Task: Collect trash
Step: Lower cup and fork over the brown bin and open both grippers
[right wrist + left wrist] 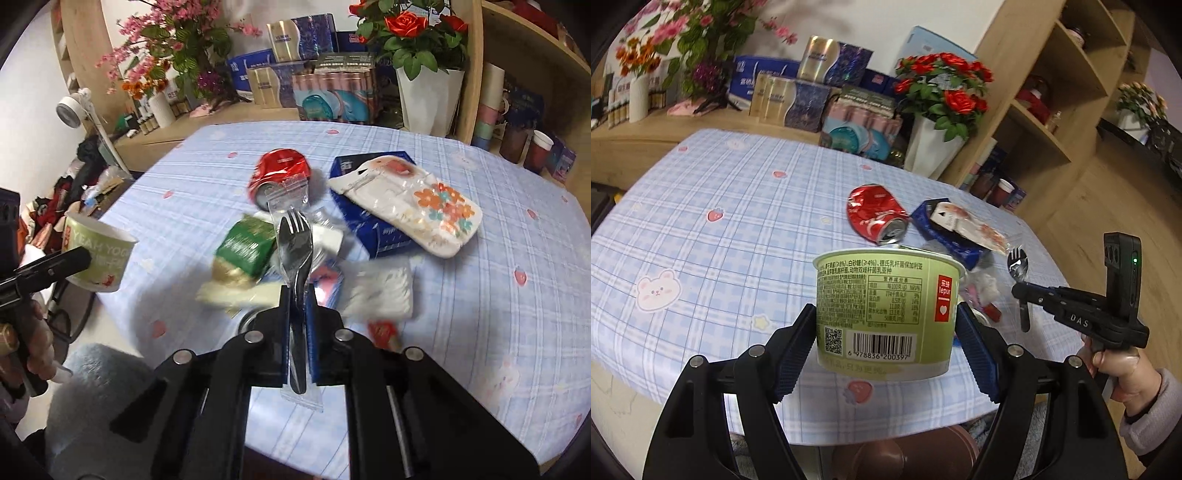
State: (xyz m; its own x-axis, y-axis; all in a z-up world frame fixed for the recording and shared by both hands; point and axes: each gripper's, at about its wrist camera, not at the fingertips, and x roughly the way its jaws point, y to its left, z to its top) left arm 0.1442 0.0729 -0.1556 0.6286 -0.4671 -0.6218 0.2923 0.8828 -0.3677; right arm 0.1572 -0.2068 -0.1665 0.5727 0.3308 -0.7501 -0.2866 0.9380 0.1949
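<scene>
Green yogurt cup (pixel 886 314) fills the left wrist view, clamped between the left gripper (pixel 886 350) pads and hanging clear over the checked tablecloth (pixel 720 221). Thin paper walls, I'd judge: light, easily crushed, so a hold low on the sides suits it. Over to the right gripper (pixel 297 328): jaws shut tight on a plastic spork (pixel 295 251) in its clear wrapper, prongs pointing away. Slick film, stiff little handle, next to no weight. Beyond the cup lie the crushed red can (pixel 877 218) and, just beside it, a blue box (pixel 945 236) under a floral packet (pixel 424 206). Between cup and box the small scraps blur badly; a green sachet (pixel 245 245) shows, the rest I can't name. No bin visible anywhere.
</scene>
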